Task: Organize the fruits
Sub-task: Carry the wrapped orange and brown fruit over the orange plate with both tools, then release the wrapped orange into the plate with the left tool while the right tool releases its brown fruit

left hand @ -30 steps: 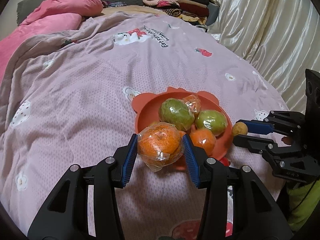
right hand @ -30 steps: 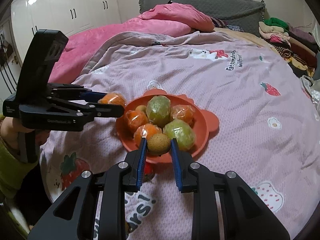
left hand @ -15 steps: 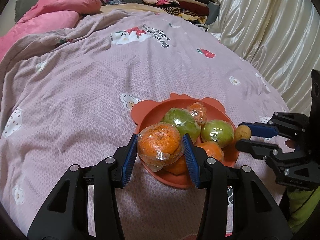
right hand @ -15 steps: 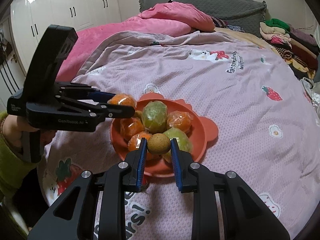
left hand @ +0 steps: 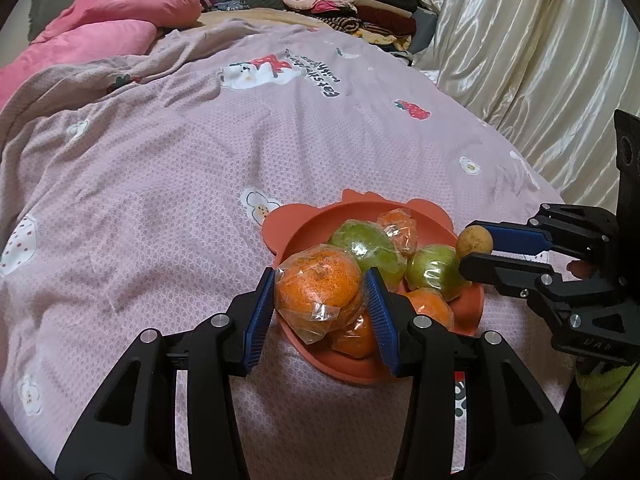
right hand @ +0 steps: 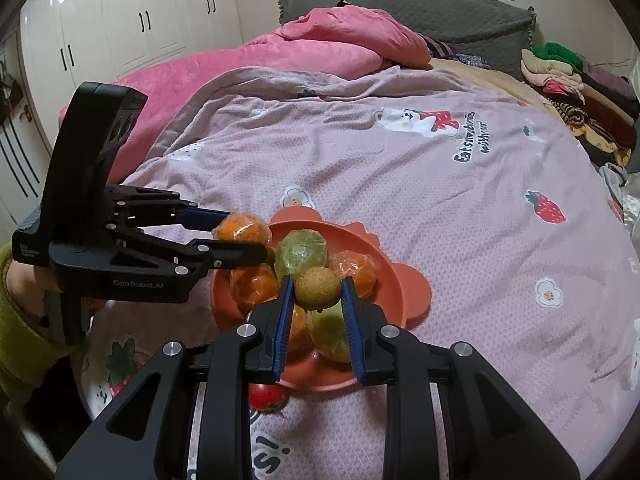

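A pink printed blanket (left hand: 168,208) carries the orange plate (right hand: 404,292) near its front edge. The left gripper (left hand: 320,300) clamps a wrapped orange (left hand: 318,286), hiding fruit beneath. The right gripper (right hand: 316,304) grips a small brown fruit (right hand: 318,287), covering a green one.

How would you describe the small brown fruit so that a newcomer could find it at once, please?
Start at the orange plate on the pink bedspread, heaped with wrapped fruit. Just above its near side, the right gripper holds the small brown fruit in its jaws. Unlike the wrapped oranges and green fruit, it is bare, dull brown and smallest.
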The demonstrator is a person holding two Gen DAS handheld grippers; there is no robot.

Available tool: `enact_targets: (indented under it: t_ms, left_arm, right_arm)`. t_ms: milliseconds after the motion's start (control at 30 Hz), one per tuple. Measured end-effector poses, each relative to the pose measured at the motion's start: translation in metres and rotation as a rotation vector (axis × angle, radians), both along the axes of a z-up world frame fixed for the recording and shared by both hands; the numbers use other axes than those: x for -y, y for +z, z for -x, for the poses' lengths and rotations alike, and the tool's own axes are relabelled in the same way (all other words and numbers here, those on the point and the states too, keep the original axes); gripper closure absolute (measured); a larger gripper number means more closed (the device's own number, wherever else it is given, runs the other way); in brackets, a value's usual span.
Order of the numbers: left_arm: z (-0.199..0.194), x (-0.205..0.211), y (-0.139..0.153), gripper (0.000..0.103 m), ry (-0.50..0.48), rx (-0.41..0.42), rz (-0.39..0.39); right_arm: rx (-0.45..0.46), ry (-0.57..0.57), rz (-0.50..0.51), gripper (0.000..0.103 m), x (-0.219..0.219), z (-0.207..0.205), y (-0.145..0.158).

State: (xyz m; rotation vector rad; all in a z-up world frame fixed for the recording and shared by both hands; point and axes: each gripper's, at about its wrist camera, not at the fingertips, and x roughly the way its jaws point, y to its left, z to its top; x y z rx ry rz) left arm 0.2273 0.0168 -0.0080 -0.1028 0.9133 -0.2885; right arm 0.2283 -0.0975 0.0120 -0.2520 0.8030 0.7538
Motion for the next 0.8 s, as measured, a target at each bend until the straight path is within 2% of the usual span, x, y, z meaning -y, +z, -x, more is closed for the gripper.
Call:
enact_targets:
  t_ms: [800]
  left_arm:
    - [-0.003, 0.0, -0.004, 0.066, 0.011, 0.009, -0.019]
  right_arm:
    - [-0.038, -0.014, 0.027, 0.08, -0.013, -0.013, -0.017]
